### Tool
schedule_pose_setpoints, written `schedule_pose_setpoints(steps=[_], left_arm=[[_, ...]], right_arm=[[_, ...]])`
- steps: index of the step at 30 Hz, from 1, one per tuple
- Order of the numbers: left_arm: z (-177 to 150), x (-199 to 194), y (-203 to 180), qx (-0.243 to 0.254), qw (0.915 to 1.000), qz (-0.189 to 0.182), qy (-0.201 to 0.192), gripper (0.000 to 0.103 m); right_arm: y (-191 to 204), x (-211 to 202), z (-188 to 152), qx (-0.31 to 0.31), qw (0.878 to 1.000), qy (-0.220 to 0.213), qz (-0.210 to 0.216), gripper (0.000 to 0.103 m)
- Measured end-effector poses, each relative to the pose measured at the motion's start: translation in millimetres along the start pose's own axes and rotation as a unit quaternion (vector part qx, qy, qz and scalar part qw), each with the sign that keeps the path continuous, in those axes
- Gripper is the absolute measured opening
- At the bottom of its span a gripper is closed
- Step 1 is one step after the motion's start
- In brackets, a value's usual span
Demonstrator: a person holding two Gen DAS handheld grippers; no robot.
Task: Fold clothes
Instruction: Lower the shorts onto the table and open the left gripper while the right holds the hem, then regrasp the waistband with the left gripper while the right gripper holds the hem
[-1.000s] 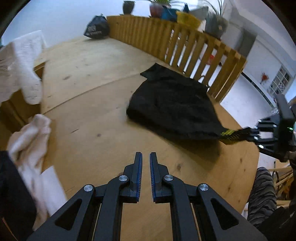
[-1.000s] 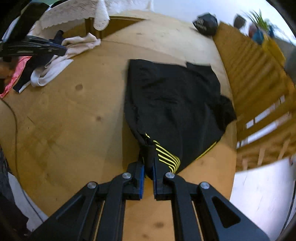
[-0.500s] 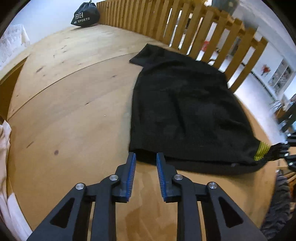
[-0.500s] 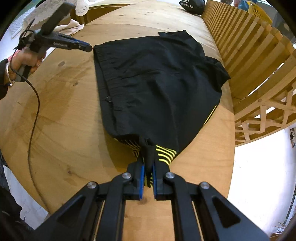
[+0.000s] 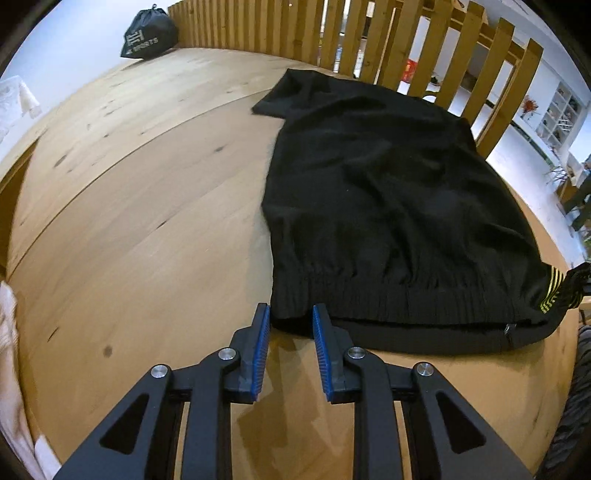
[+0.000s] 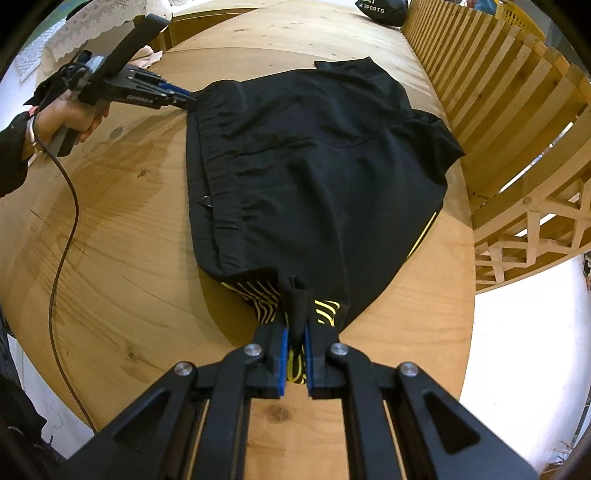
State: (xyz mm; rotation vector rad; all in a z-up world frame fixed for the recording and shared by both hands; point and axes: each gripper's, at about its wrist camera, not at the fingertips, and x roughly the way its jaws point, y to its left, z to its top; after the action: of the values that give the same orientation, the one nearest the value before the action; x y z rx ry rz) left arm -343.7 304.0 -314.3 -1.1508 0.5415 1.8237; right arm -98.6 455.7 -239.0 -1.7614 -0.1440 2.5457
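Note:
Black shorts (image 5: 384, 206) with yellow stripes lie spread on the round wooden table (image 5: 147, 206). My left gripper (image 5: 290, 317) is open, its fingers on either side of the near-left corner of the elastic waistband. In the right wrist view the left gripper (image 6: 184, 99) touches that waistband corner of the shorts (image 6: 303, 162). My right gripper (image 6: 294, 334) is shut on the striped waistband corner nearest it. That pinched corner shows at the far right of the left wrist view (image 5: 569, 284).
A wooden slat railing (image 5: 388, 44) (image 6: 491, 74) borders the table's far side. A black sports bag (image 5: 149, 35) sits at the far end. White cloths (image 5: 11, 369) lie at the left edge. A cable (image 6: 62, 236) trails from the left gripper.
My left gripper moved forward to the waistband corner and opened wider. The right gripper kept its hold and the shorts were pulled flatter.

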Motion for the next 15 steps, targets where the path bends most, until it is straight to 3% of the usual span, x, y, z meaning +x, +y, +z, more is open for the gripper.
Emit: schedule_pose_setpoints(steps=[3,9,15], left_arm=[[2.2,-0.1,1.3,0.000,0.9999,-0.014,-0.008,0.018],[0.6,-20.9,17.8,-0.063,0.9946,-0.063,-0.053,0.009],[-1.5,-50.3,13.4,-0.052,0.9948,-0.049,-0.073,0.007]], right_arm=[[-1.2,-0.9,-1.1,0.001,1.000,0.000,-0.003,0.007],[-3.4,-9.3,-0.9,0.010,1.000,-0.005,-0.012,0.007],[-6.9,-21.2,7.6,0.011,0.999,-0.024,-0.035,0.007]])
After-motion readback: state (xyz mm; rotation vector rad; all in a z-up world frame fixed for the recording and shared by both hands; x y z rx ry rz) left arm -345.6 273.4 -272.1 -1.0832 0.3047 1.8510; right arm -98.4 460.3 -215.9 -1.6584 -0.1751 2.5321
